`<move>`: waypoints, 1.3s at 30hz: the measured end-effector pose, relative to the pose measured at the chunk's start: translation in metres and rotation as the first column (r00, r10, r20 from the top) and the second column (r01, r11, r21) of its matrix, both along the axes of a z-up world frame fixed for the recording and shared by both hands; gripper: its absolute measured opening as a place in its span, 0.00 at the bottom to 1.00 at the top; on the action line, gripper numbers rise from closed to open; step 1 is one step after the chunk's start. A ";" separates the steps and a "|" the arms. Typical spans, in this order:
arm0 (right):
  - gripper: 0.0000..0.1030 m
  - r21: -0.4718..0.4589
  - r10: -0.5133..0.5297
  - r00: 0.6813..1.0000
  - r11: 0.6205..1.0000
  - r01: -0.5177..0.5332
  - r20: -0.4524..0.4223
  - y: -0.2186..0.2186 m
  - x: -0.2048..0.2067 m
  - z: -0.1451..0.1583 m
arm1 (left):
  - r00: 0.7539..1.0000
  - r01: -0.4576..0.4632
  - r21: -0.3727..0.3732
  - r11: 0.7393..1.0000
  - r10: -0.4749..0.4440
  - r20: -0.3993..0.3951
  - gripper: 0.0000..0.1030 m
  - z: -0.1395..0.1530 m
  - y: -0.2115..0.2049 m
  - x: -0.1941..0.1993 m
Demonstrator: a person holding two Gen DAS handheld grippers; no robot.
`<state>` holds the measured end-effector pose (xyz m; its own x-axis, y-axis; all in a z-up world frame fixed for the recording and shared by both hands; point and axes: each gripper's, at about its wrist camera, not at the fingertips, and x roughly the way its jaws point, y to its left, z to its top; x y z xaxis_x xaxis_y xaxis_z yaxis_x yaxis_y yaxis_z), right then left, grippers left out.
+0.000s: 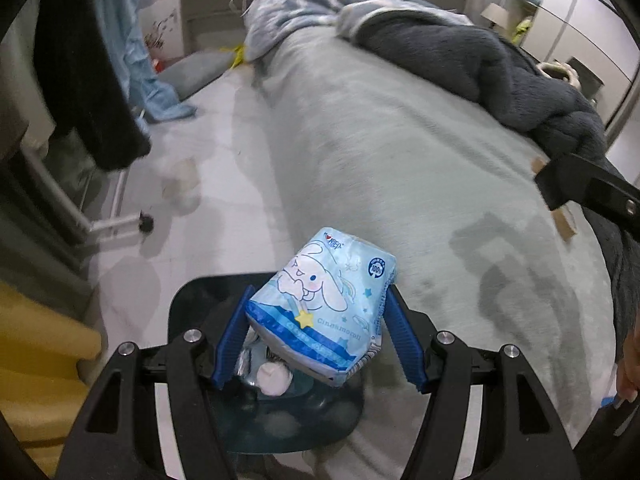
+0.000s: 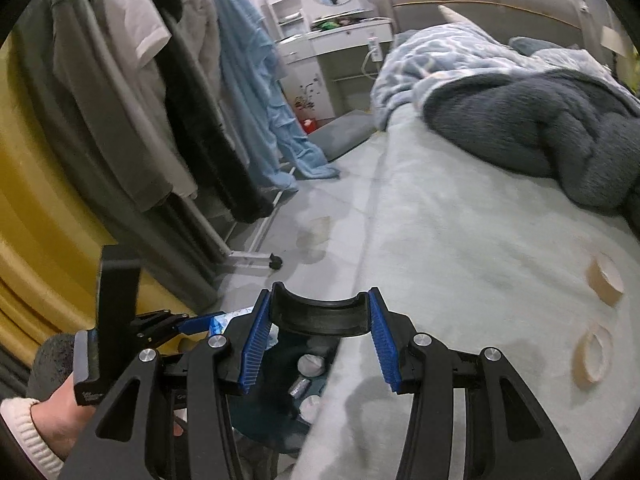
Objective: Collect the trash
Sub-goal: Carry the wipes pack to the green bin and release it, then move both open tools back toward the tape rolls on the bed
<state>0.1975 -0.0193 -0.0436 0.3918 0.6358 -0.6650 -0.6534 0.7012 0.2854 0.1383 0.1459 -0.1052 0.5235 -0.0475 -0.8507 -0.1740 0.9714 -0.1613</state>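
Observation:
My left gripper [image 1: 316,320] is shut on a light blue cartoon tissue packet [image 1: 324,304] and holds it above a dark bin [image 1: 188,300] beside the bed. White wads [image 1: 274,378] and foil lie in the bin. My right gripper [image 2: 316,336] is shut on the bin's dark rim [image 2: 320,316], with the bin's inside [image 2: 304,376] below it. The left gripper [image 2: 176,326] shows at the left in the right wrist view, with a bit of the blue packet [image 2: 224,320]. Two tan paper scraps [image 2: 604,276] lie on the bed.
The pale green bed [image 1: 400,184] carries a dark fleece blanket [image 1: 500,76] and a blue patterned quilt [image 1: 304,4]. A clothes rack with hanging garments [image 2: 160,100] stands left on wheels [image 2: 275,262]. A white dresser [image 2: 332,44] stands at the back. A yellow surface [image 1: 36,360] lies at left.

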 end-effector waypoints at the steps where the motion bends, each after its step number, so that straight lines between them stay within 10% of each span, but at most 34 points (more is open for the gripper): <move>1: 0.47 -0.001 0.011 1.000 1.000 -0.011 0.002 0.005 -0.001 0.000 | 1.000 -0.014 -0.010 1.000 0.014 -0.015 0.66 -0.004 0.007 0.000; 20: 0.47 -0.108 0.140 0.990 0.984 -0.142 -0.025 0.083 -0.005 -0.042 | 0.972 -0.057 -0.069 0.996 0.039 -0.233 0.75 -0.058 0.075 -0.025; 39: 0.47 -0.269 0.177 0.975 0.941 -0.207 -0.132 0.123 -0.006 -0.109 | 0.995 -0.071 -0.066 0.995 0.066 -0.074 0.91 -0.021 0.104 -0.038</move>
<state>0.1912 0.1040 -0.1528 0.1991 0.4750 -0.8572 -0.7607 0.6264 0.1704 0.1002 0.2494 -0.1260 0.4654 -0.0731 -0.8821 -0.2528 0.9441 -0.2116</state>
